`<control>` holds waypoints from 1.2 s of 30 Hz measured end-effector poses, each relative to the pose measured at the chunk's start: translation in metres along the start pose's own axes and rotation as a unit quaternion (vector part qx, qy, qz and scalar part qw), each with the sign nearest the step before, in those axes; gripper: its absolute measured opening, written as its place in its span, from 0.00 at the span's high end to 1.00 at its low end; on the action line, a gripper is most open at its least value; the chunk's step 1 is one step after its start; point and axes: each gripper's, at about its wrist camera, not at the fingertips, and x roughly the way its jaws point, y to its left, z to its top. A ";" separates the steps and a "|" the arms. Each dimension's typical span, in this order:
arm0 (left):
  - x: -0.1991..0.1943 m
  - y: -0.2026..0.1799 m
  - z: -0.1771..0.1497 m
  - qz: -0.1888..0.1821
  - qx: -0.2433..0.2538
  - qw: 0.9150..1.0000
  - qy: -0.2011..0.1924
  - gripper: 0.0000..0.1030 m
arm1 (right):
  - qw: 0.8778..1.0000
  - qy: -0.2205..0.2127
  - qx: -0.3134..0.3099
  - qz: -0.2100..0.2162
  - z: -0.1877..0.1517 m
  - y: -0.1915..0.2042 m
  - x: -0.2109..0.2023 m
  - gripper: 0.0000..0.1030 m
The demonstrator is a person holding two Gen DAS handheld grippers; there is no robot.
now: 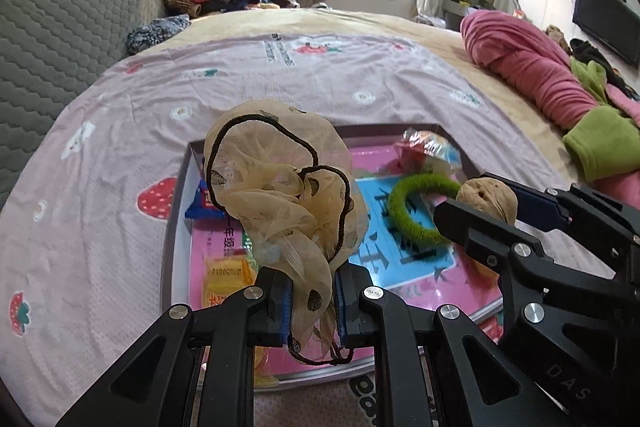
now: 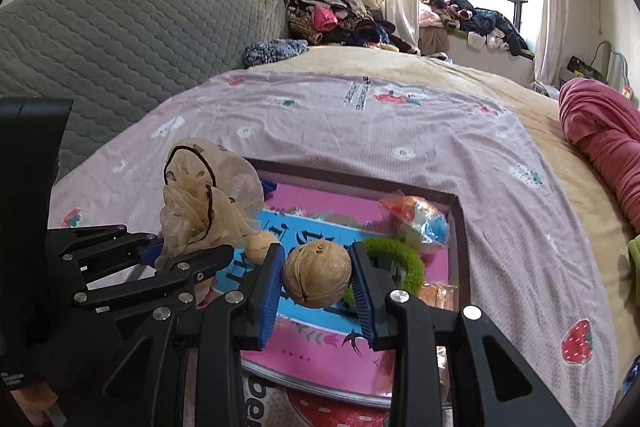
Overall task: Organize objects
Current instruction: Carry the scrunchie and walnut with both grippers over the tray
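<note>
Both grippers tilt down toward the bed, side by side over the open box (image 1: 176,227). L gripper (image 1: 312,301) is clamped tight, its blue pads pinching the lower tail of a beige gauzy scrunchie (image 1: 280,195) w/ a thin black elastic looping thru it; the fabric puffs up ahead of the fingers and blocks much of the box beyond. R gripper (image 2: 318,283) is partly closed, pads pressed on either side of a walnut (image 2: 318,279), which sits between the fingertips clear of the box contents below. From the L view the R gripper (image 1: 480,211) comes in from the right, walnut (image 1: 486,197) at its tip. Just ahead of the R gripper, in the box, lies a green fuzzy hair ring (image 2: 400,259), half hidden behind its right finger; beyond that a crinkly wrapped packet (image 2: 420,217). A second small round nut-like thing (image 2: 260,247) peeks out left of the R gripper's left pad, can't tell more. Under both, a pink-and-blue book (image 1: 400,247) fills the box floor, its text mostly covered. Yellow packet (image 1: 226,277) and a blue item (image 1: 200,205) show left of the scrunchie, partly cut off. The box rests on a pink strawberry-print sheet (image 1: 120,147). No hands or sleeves visible; gripper bodies run off the bottom edge.
</note>
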 end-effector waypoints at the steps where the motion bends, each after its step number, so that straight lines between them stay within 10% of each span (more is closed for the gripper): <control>1: 0.002 0.001 -0.001 -0.002 -0.001 1.000 0.001 0.84 | 1.000 0.001 -0.002 0.000 -0.001 0.000 0.002 0.68; 36: 0.043 0.004 -0.026 -0.011 0.009 0.996 0.091 0.84 | 0.997 0.072 -0.019 0.006 -0.019 -0.010 0.046 0.68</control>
